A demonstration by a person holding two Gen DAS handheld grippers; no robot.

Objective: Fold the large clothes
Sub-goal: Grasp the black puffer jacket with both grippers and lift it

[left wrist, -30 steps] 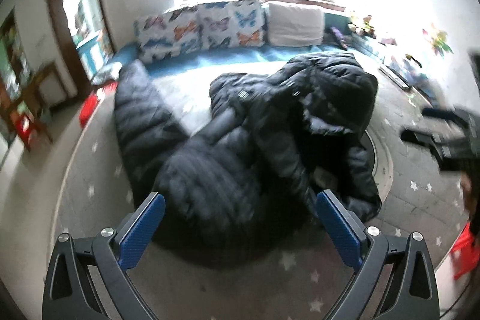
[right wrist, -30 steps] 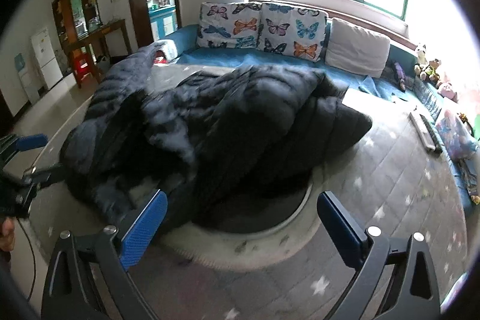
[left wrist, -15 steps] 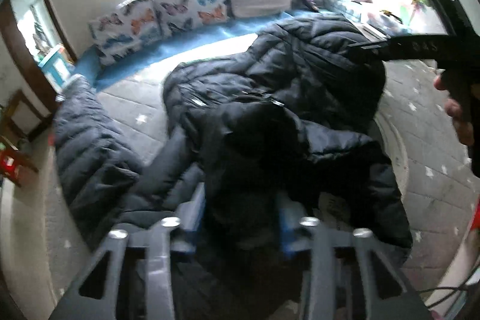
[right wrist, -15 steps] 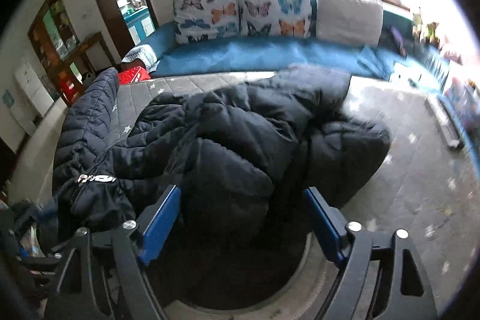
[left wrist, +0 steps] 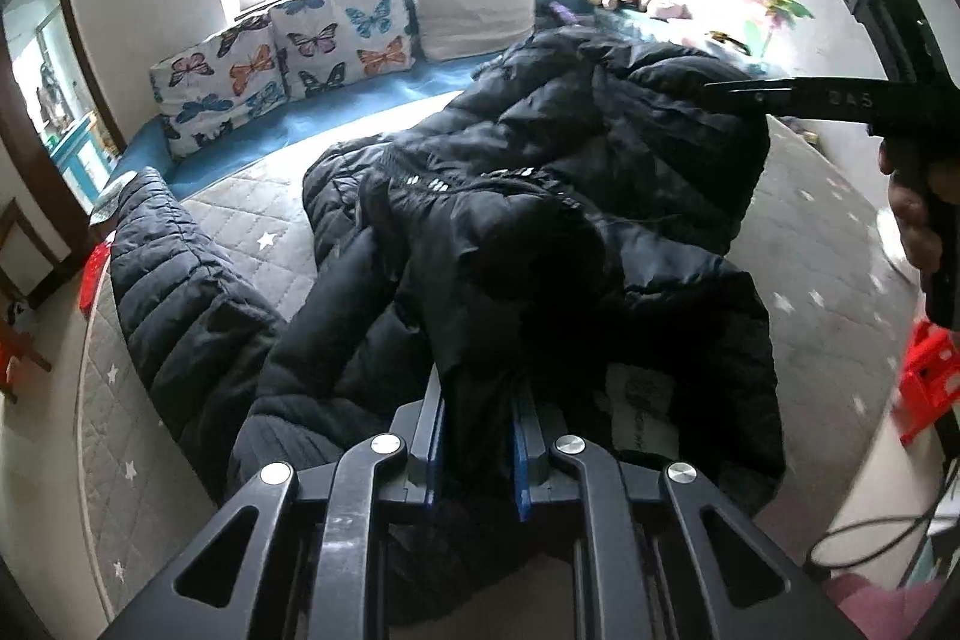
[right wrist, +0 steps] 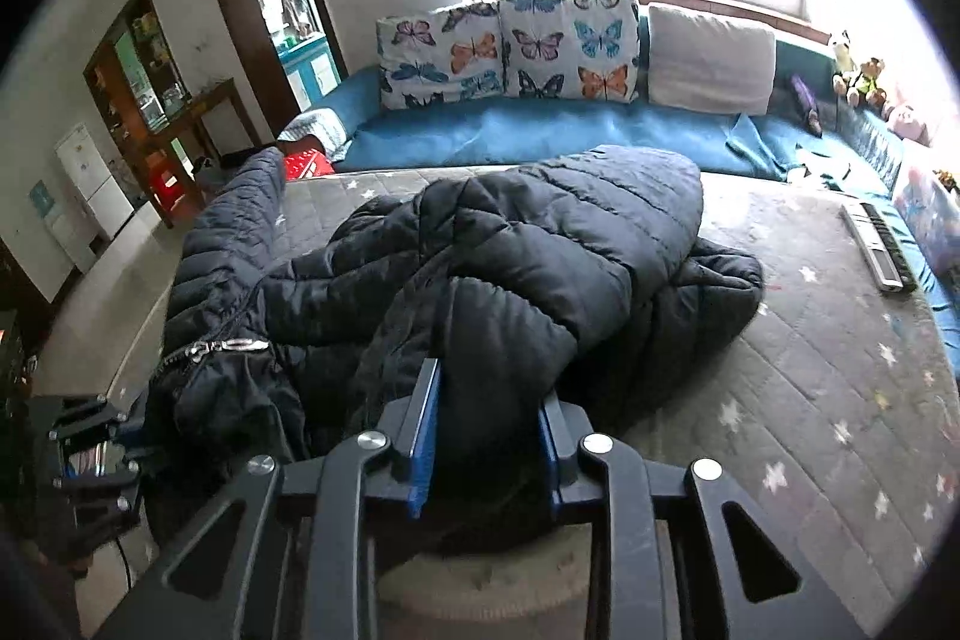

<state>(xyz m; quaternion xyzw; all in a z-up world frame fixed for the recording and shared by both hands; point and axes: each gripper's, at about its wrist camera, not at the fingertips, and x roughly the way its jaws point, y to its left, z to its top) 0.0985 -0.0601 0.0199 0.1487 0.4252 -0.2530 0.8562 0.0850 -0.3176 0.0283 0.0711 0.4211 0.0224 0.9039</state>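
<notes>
A large black puffer jacket (left wrist: pixel 540 232) lies crumpled on a grey star-patterned mattress (left wrist: pixel 252 220). My left gripper (left wrist: pixel 478 424) is shut on a fold of the jacket at its near edge. In the right wrist view the same jacket (right wrist: pixel 510 268) is heaped on the mattress (right wrist: pixel 840 370), and my right gripper (right wrist: pixel 489 418) is shut on a thick puffy part of it. The right gripper also shows at the right edge of the left wrist view (left wrist: pixel 840 100), held by a hand. A zipper pull (right wrist: pixel 231 346) shows at the jacket's left.
A blue sofa bench (right wrist: pixel 540 130) with butterfly cushions (right wrist: pixel 510 52) and a white pillow (right wrist: pixel 708 58) runs along the window wall. A remote or keyboard (right wrist: pixel 879 244) lies on the mattress at the right. Red stools (left wrist: pixel 927 382) stand on the floor beside the mattress.
Both grippers moved in over the jacket and closed on it. The left shut first, half a second ago; the right closed since then. The jacket has bunched up toward me.
</notes>
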